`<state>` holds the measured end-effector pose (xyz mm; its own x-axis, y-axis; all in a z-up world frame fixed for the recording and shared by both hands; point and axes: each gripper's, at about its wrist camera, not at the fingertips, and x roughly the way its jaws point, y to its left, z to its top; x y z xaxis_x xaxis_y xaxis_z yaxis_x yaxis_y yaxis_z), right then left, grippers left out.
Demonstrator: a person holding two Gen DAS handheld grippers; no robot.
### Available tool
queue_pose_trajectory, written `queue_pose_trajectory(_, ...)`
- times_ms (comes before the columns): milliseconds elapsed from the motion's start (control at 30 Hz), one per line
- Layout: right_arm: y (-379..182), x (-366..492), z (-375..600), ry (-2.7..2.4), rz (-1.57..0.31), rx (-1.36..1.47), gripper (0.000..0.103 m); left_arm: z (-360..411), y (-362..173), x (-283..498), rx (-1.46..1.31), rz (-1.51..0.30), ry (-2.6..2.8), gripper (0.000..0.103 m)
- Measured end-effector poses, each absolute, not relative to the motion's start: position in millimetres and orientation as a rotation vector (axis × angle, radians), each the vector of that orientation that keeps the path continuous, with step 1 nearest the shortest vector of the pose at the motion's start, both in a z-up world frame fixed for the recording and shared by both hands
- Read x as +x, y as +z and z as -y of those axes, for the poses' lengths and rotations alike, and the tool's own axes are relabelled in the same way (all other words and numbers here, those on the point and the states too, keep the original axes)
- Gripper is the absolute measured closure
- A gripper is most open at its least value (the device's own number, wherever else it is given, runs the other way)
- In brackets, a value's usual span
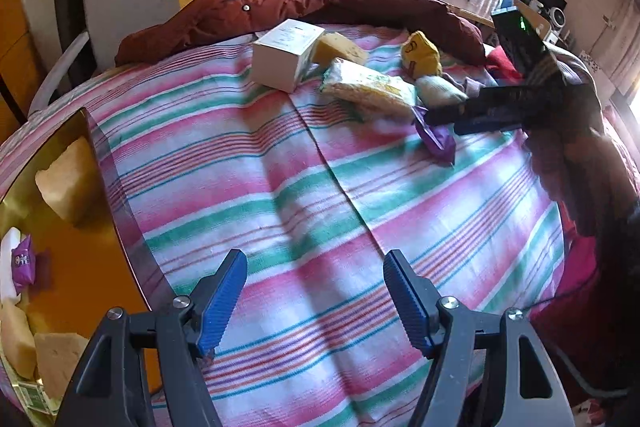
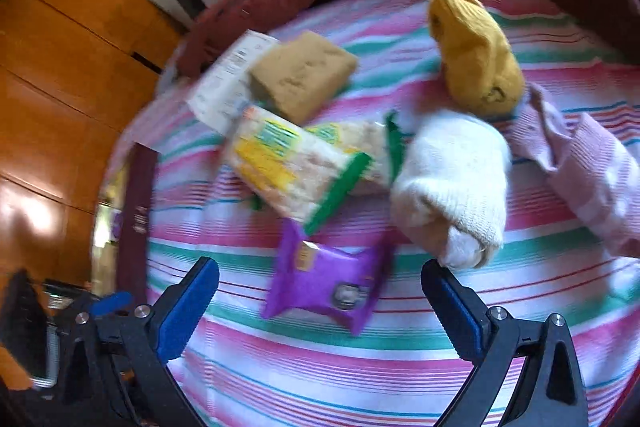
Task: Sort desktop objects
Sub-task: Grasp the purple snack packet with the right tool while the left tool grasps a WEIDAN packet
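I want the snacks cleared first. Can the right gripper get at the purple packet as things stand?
Probably yes: the right gripper is open, and the purple packet lies flat on the striped cloth just ahead of its fingertips, with nothing on top.

A striped bedcover (image 1: 280,163) carries a white box (image 1: 286,53), tan sponge (image 2: 302,81), noodle packet (image 2: 296,167), purple wrapper (image 2: 328,287), yellow sock (image 2: 476,67), white sock (image 2: 452,187) and pink cloth (image 2: 588,163), clustered near its far edge.
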<state>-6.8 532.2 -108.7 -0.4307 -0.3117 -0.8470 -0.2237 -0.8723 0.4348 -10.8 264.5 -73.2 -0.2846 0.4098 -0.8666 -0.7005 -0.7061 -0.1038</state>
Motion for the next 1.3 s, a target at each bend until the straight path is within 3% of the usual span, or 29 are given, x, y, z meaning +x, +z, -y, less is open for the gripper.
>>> queue_pose_trajectory(100,-114,-12,-526,-2.487,0.741,1.67,0.01,-272,-68,-18,-1.231,-0.404,2.039,0.031)
queue_pose_trajectory(167,-113,-15,-520,-2.518,0.667,1.678,0.027,-279,-61,-23,-1.205,-0.424,2.035,0.031)
queue_pose_trajectory(200,-113,-15,-519,-2.523,0.643,1.685,0.04,-282,-57,-26,-1.194,-0.427,2.037,0.031)
queue_pose_trajectory(400,-110,-16,-512,-2.544,0.5,1.715,0.045,-303,-41,-46,-1.158,-0.409,2.0,0.027)
queue_pose_trajectory(533,-104,-9,-506,-2.556,0.367,1.747,0.055,-321,-38,-62,-1.213,-0.371,1.926,0.027)
queue_pose_trajectory(633,-101,-1,-505,-2.551,0.3,1.764,0.055,-338,-32,-68,-1.183,-0.383,1.902,0.026)
queue_pose_trajectory(700,-102,4,-517,-2.554,0.364,1.768,0.053,-358,-32,-66,-1.106,-0.512,1.869,0.026)
queue_pose_trajectory(1000,-100,16,-547,-2.569,0.528,1.797,0.031,-419,-52,-56,-0.807,-0.976,1.65,0.021)
queue_pose_trajectory(1300,-92,28,-574,-2.629,0.705,1.736,0.023,-458,-71,-69,-0.759,-1.088,1.46,0.021)
